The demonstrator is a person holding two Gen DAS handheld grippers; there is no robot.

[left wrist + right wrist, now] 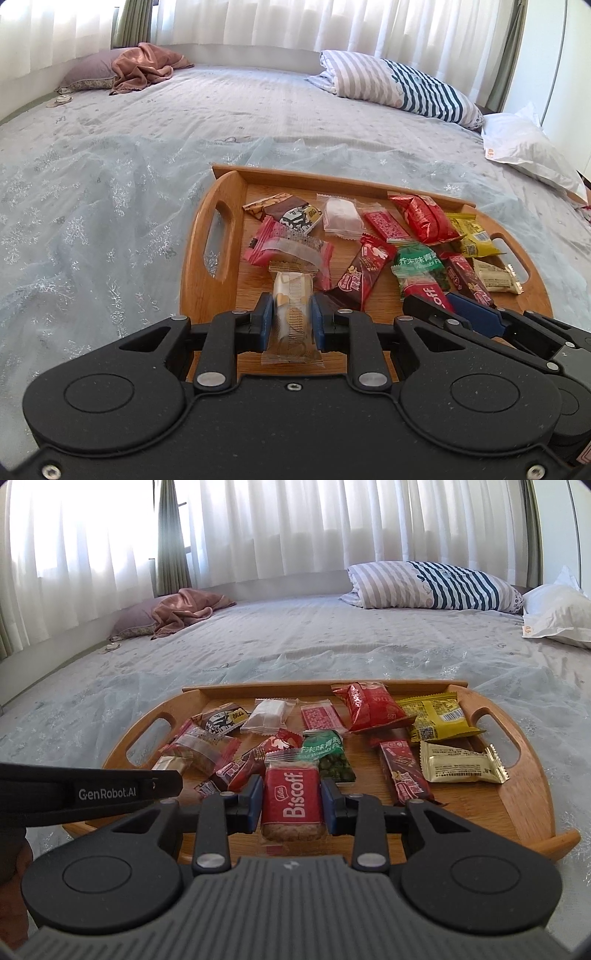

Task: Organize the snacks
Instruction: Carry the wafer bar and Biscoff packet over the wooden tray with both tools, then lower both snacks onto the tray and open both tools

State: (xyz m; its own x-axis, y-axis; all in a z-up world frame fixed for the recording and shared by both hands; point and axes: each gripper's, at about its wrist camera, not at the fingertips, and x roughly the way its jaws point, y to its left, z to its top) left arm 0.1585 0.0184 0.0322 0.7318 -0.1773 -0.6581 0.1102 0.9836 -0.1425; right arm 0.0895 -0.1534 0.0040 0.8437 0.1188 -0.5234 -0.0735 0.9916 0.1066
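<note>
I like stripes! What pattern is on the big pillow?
Grey-and-white and dark blue-and-white stripes on the pillow, clearest in the right wrist view.

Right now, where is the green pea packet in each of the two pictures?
Left wrist: green packet, right of centre on the tray, just beyond the Biscoff.
Right wrist: green packet at centre, just beyond the Biscoff held in the right fingers.
Shared landmark: the big red bag at the tray's far side.

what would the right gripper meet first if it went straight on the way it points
Likely the green wasabi pea packet lying on the wooden tray, just beyond the red Biscoff biscuit pack that the right gripper holds; depth is unclear.
</note>
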